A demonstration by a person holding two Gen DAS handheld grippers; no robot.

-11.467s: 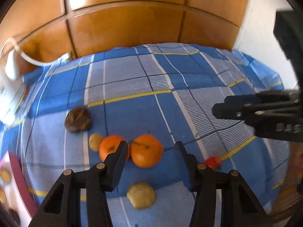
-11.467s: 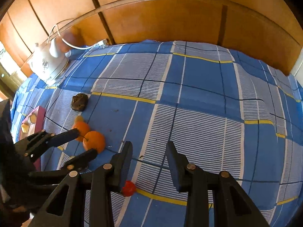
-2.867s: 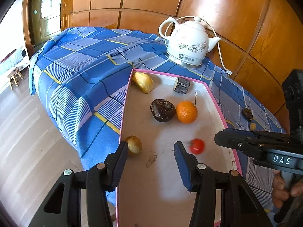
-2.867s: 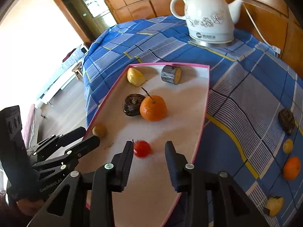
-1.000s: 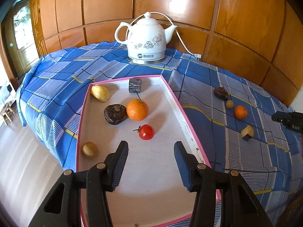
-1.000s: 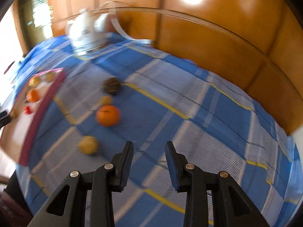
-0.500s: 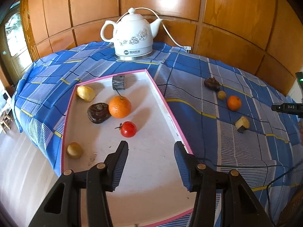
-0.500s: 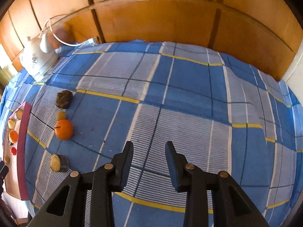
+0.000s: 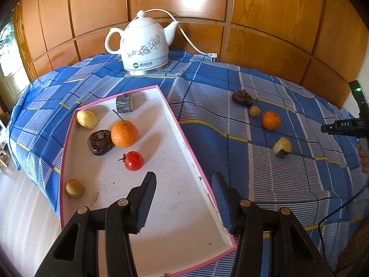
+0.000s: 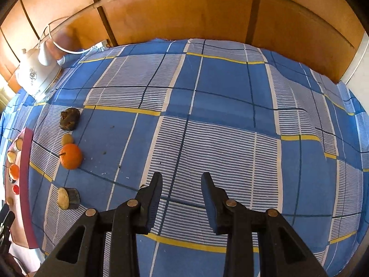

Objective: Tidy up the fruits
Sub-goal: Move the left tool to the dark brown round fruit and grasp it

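Observation:
A white tray with a pink rim [image 9: 184, 138] holds an orange [image 9: 124, 133], a dark brown fruit [image 9: 100, 139], a red tomato [image 9: 134, 161], a yellow fruit [image 9: 87, 119], a small tan fruit [image 9: 74, 188] and a cut chunk [image 9: 125, 103]. On the blue checked cloth lie a dark fruit [image 10: 69, 118], a small yellow fruit [image 10: 67, 139], an orange [image 10: 71, 156] and a cut piece [image 10: 68, 198]. My left gripper [image 9: 183, 180] hovers open over the tray's right rim. My right gripper [image 10: 182, 179] is open and empty over bare cloth, right of the loose fruits.
A white kettle [image 9: 143, 46] with a cord stands at the back of the table against wood panelling. The table's edge and the floor [image 9: 23, 207] lie left of the tray. In the left wrist view the right gripper [image 9: 327, 128] shows at the far right.
The right wrist view has rolled and settled, and the loose fruits now sit at its left edge. The left view has shifted slightly, with the tray further left. Both jaws kept their width.

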